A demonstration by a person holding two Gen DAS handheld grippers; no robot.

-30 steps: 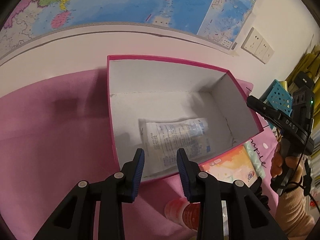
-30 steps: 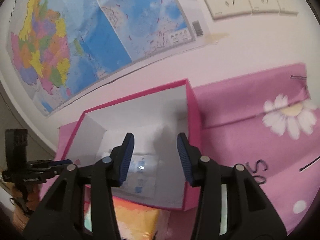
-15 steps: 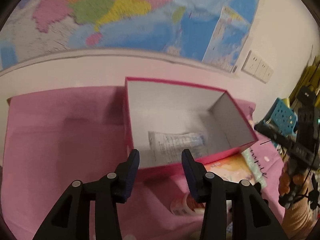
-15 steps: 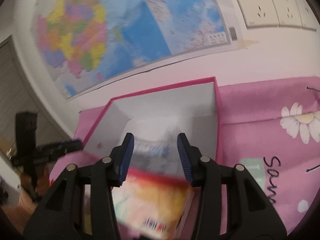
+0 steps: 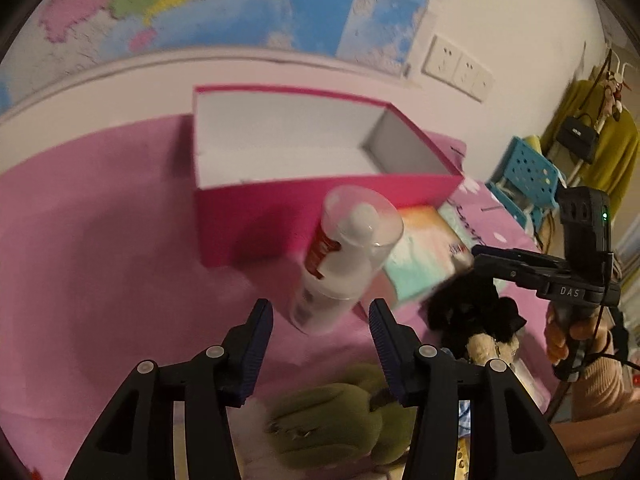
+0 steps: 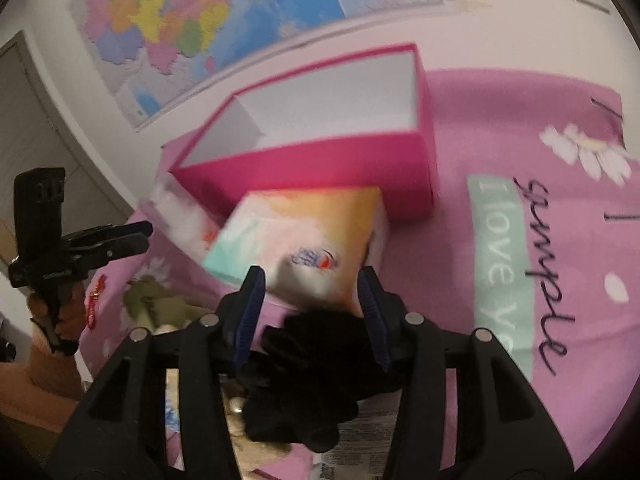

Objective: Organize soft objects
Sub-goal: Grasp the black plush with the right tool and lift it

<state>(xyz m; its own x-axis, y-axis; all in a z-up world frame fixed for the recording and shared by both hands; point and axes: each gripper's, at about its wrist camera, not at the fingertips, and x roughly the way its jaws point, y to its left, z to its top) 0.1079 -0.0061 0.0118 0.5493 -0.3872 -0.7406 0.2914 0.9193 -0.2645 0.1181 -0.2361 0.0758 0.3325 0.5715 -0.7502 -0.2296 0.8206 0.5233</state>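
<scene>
Now left hand-held gripper [image 5: 320, 322] just opening, spread, empty; right hand-held gripper [image 6: 310, 290] spread, empty.

A bottle [image 5: 344, 256] and tissue pack [image 6: 304, 240] stand before the pink box [image 5: 320, 208]; its open top is unobstructed.

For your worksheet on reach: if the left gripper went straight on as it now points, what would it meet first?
Probably the clear-capped bottle standing just ahead of the open left gripper; depth is blurred.

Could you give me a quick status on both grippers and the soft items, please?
Left gripper open, jaws just widening, nothing held. Right gripper open over black plush. Tissue pack and bottle stand before the box.
</scene>
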